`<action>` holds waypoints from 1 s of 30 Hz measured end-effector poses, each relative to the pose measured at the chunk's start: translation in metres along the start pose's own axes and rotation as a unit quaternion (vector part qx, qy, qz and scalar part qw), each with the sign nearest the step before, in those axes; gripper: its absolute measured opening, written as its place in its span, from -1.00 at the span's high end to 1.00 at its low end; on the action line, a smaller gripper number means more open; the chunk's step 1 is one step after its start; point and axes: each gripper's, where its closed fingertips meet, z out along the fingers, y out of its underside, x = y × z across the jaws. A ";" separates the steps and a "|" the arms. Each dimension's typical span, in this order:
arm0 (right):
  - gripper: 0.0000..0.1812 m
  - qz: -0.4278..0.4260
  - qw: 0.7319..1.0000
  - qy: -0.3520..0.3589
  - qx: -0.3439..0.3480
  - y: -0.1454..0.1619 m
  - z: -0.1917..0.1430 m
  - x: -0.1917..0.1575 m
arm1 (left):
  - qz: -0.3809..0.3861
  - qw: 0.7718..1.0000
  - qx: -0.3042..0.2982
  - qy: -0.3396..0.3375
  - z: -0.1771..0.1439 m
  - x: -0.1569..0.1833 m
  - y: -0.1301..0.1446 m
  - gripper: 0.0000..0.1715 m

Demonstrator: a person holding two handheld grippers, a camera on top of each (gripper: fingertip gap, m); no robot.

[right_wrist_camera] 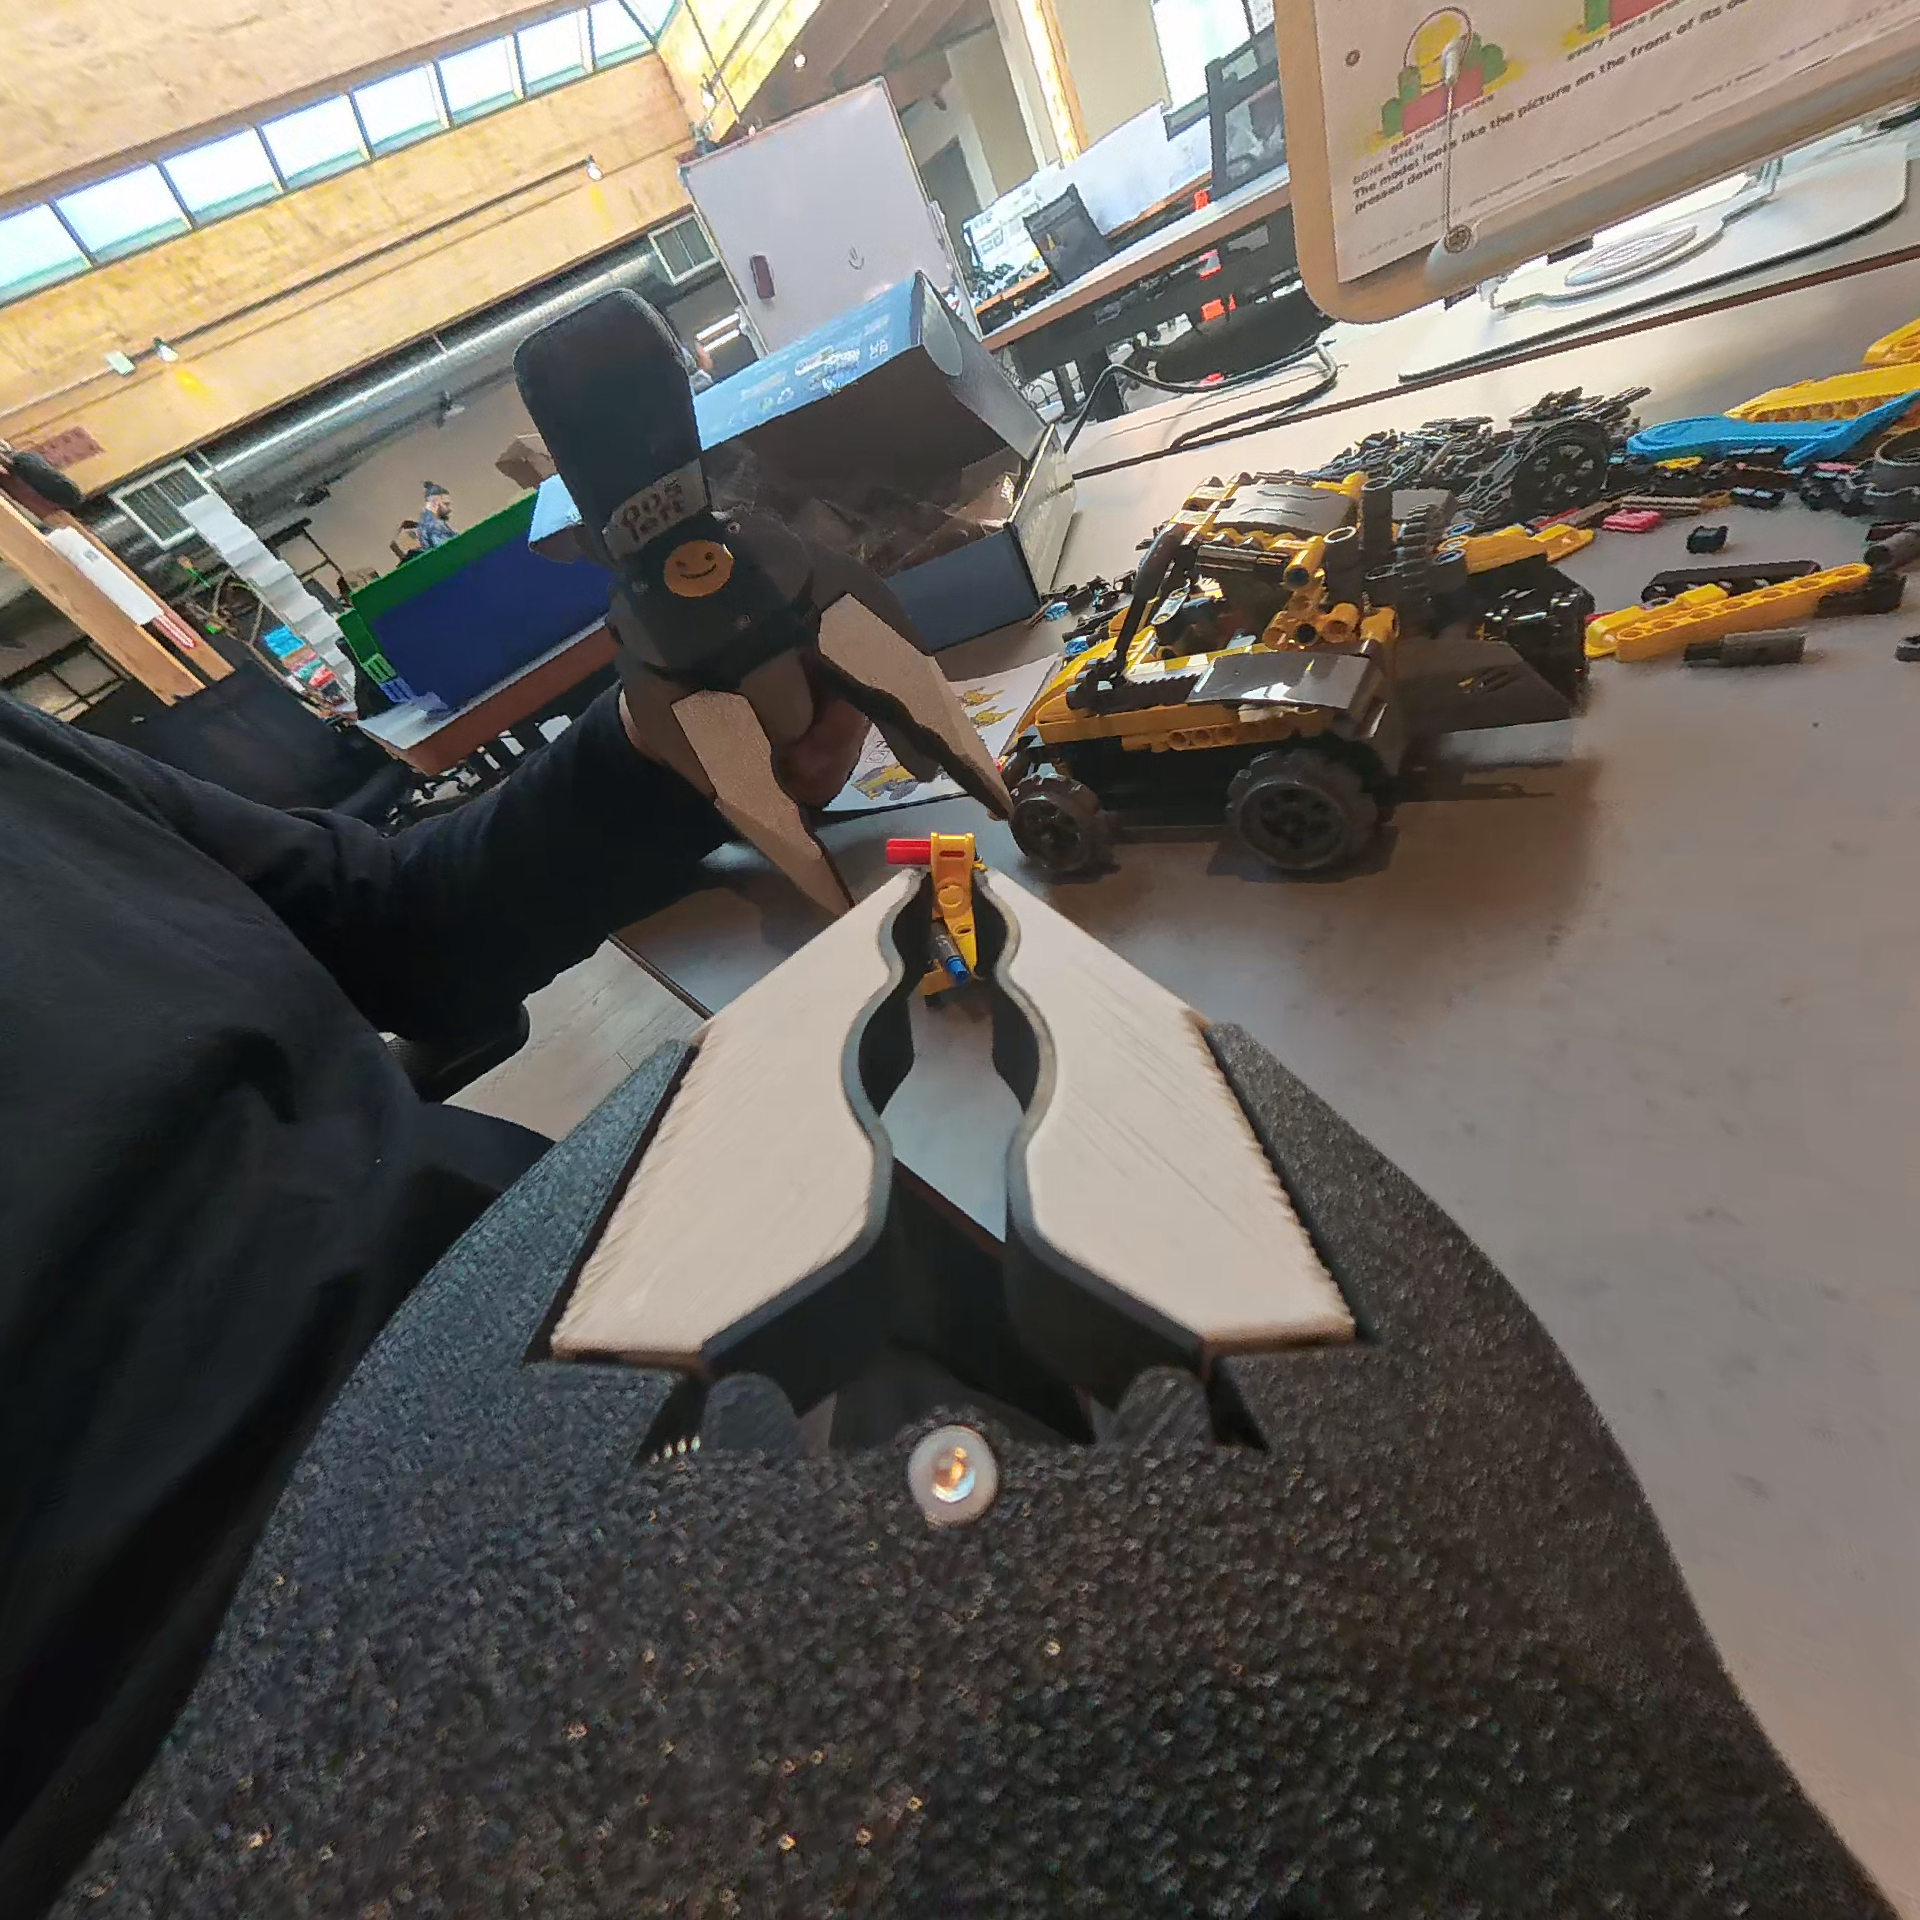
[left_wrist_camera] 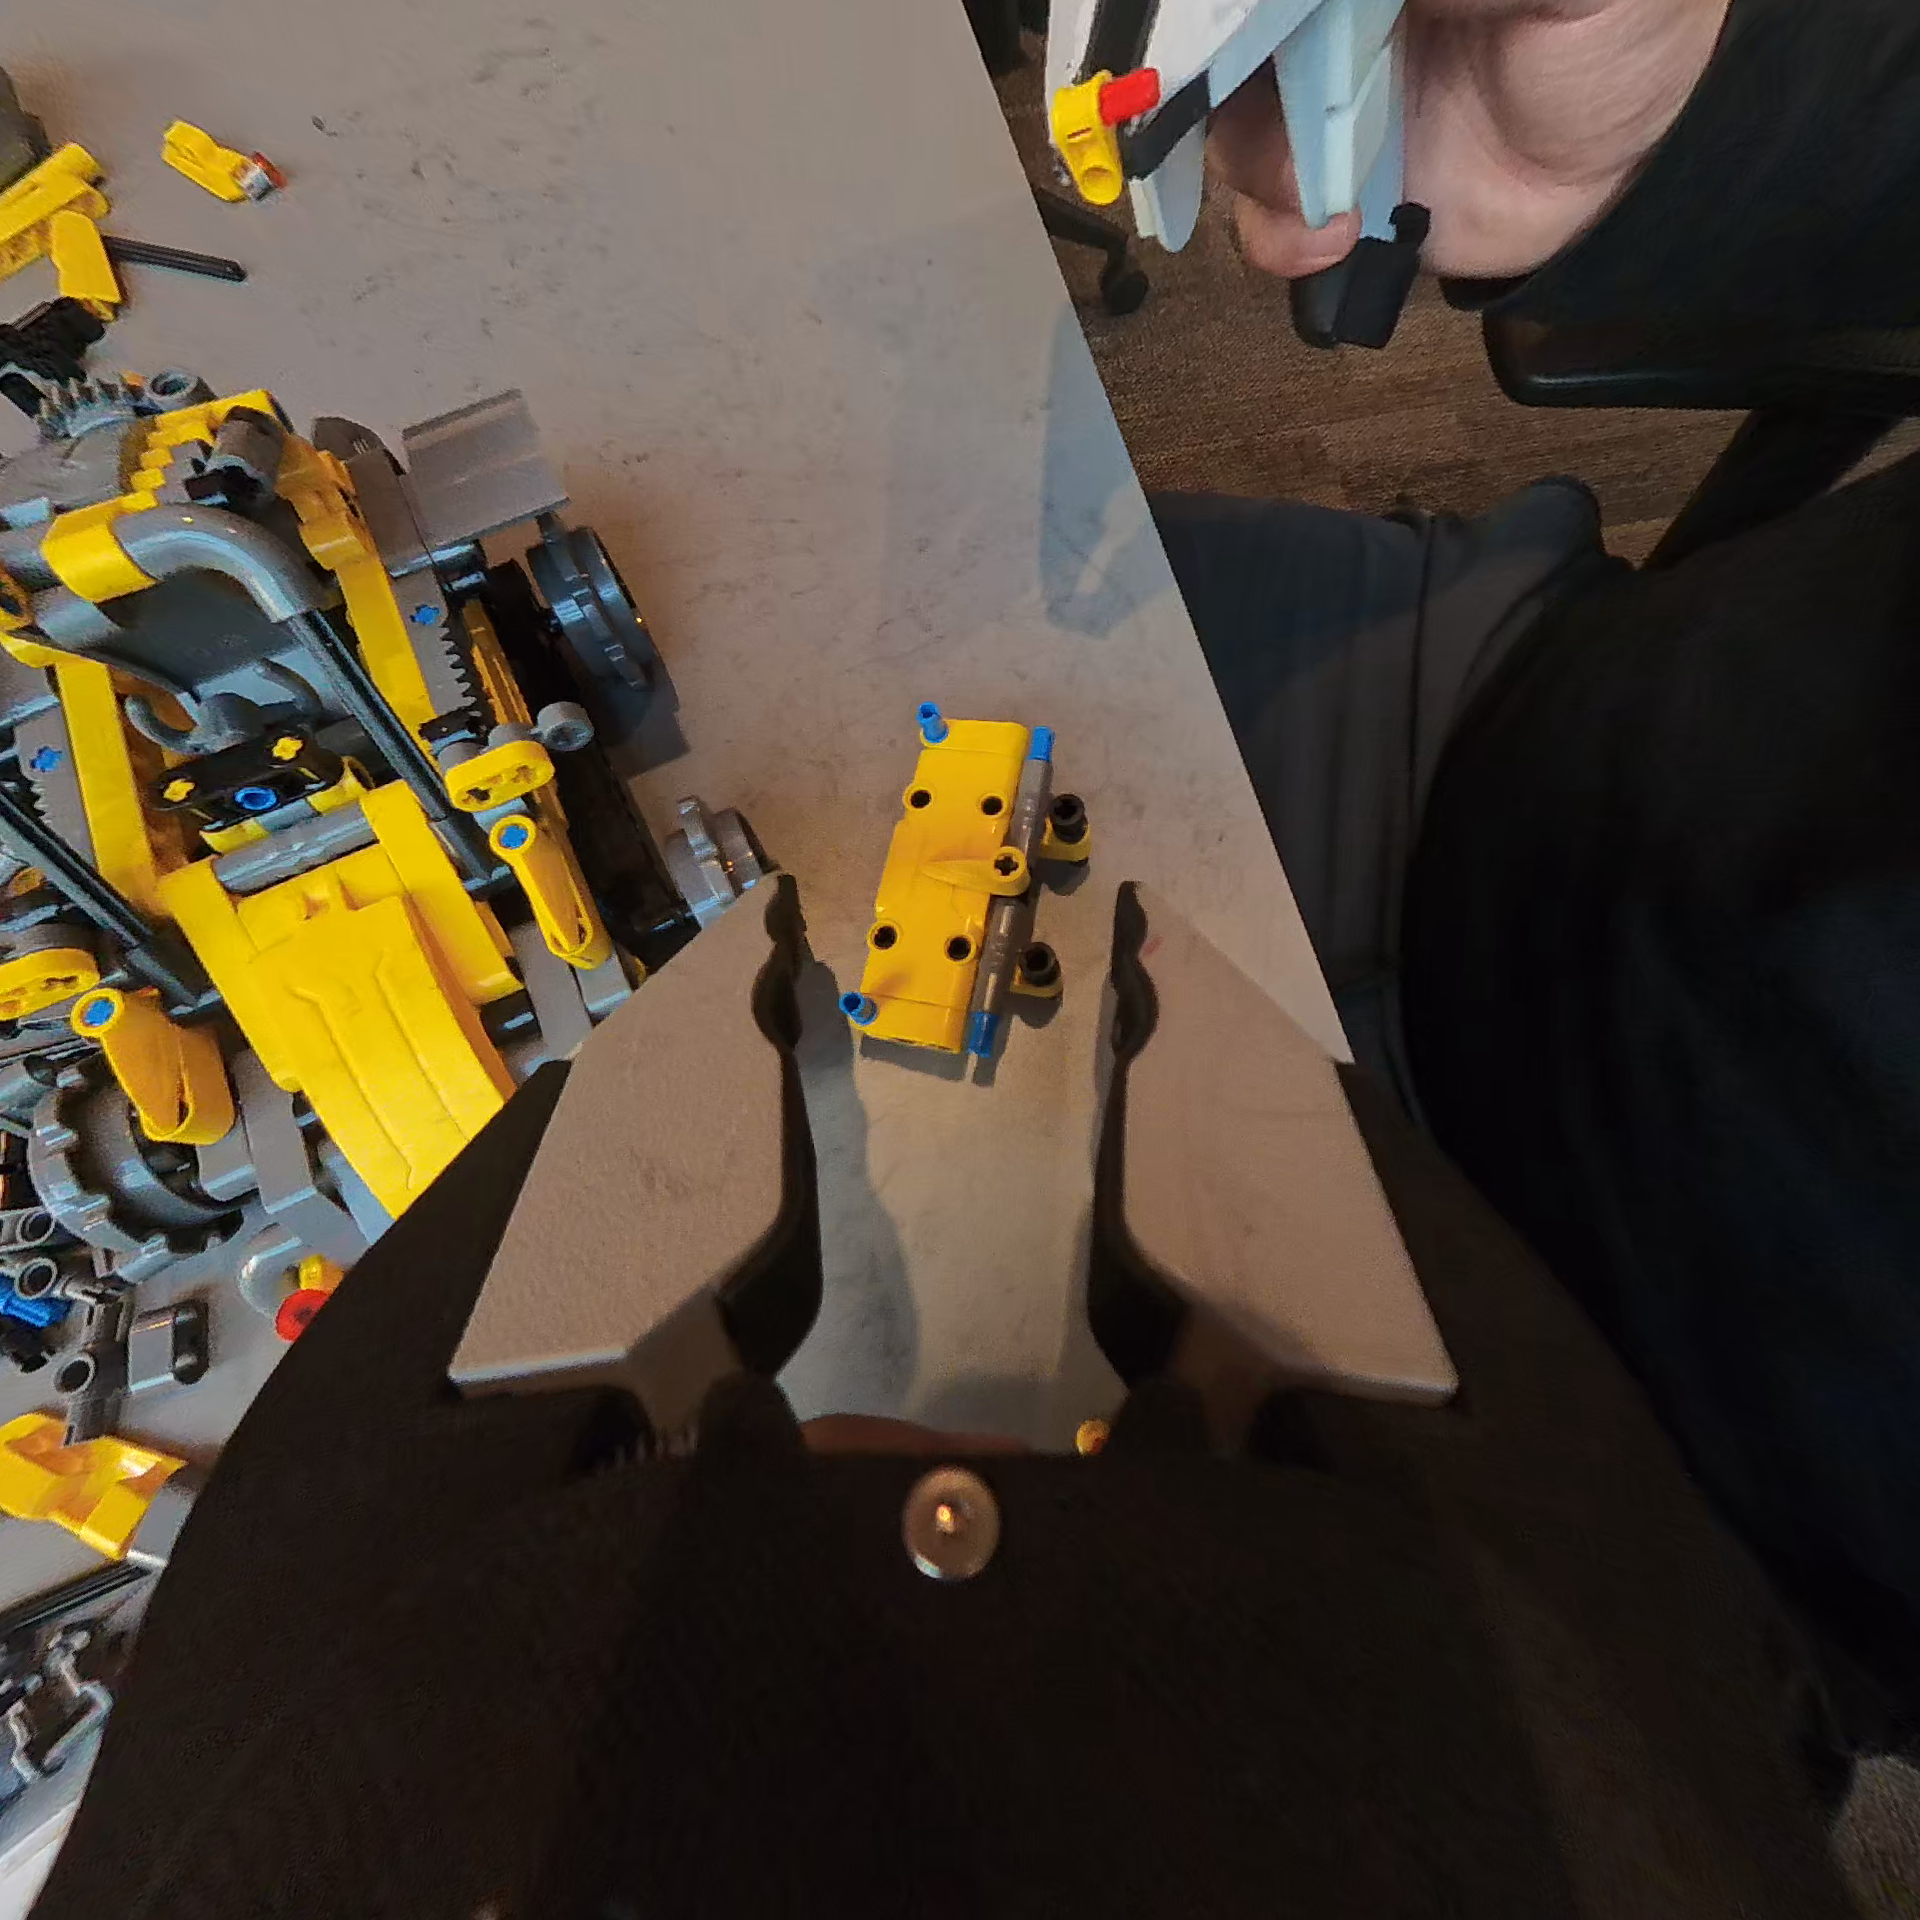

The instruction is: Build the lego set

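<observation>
My left gripper [left_wrist_camera: 956,904] is open and empty, hovering above the grey table [left_wrist_camera: 727,312]. Just beyond its tips lies a small yellow brick assembly [left_wrist_camera: 951,883] with blue pins and a grey axle. My right gripper [right_wrist_camera: 951,894] is shut on a small yellow connector [right_wrist_camera: 954,894] with a red pin and a blue pin. It also shows in the left wrist view [left_wrist_camera: 1086,145], held past the table edge. The left gripper shows in the right wrist view [right_wrist_camera: 914,842], pointing down. A yellow and black brick vehicle [left_wrist_camera: 270,790] stands left of the assembly, also in the right wrist view [right_wrist_camera: 1299,665].
Loose yellow, black and grey pieces [right_wrist_camera: 1714,582] lie scattered behind the vehicle and along the left [left_wrist_camera: 83,1351]. An open blue box [right_wrist_camera: 883,457] and an instruction booklet [right_wrist_camera: 977,717] lie behind. A monitor [right_wrist_camera: 1558,135] stands at the far right. The table edge [left_wrist_camera: 1195,644] runs diagonally beside a person's dark clothing. About 12 cm separates my left fingertips from my right.
</observation>
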 end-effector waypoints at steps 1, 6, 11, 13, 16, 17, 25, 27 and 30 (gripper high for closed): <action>0.92 0.000 1.000 0.000 0.001 0.000 0.000 0.000 | -0.001 1.000 0.002 0.000 -0.001 0.000 -0.001 0.32; 0.92 0.004 1.000 -0.001 0.002 -0.001 -0.001 0.001 | -0.005 1.000 0.011 0.001 -0.003 -0.001 -0.004 0.30; 0.92 0.004 1.000 -0.004 0.006 -0.003 -0.002 -0.001 | 0.003 0.999 0.038 -0.011 -0.008 -0.003 -0.015 0.29; 0.92 0.010 1.000 -0.020 0.014 -0.009 0.000 -0.008 | 0.009 0.998 0.055 -0.019 -0.013 -0.004 -0.023 0.31; 0.92 0.023 0.998 -0.057 0.031 -0.022 0.005 -0.024 | 0.037 0.994 0.075 -0.064 -0.020 -0.011 -0.040 0.36; 0.92 0.028 0.997 -0.067 0.038 -0.028 0.008 -0.028 | 0.053 0.992 0.081 -0.080 -0.021 -0.011 -0.048 0.37; 0.93 0.085 0.986 -0.132 0.058 -0.052 0.036 -0.042 | 0.168 0.969 0.115 -0.138 -0.018 -0.001 -0.101 0.45; 0.93 0.106 0.981 -0.148 0.063 -0.052 0.040 -0.042 | 0.177 0.967 0.119 -0.140 -0.014 0.000 -0.103 0.46; 0.93 0.130 0.978 -0.154 0.053 -0.046 0.045 -0.038 | 0.195 0.959 0.127 -0.161 -0.014 0.000 -0.103 0.54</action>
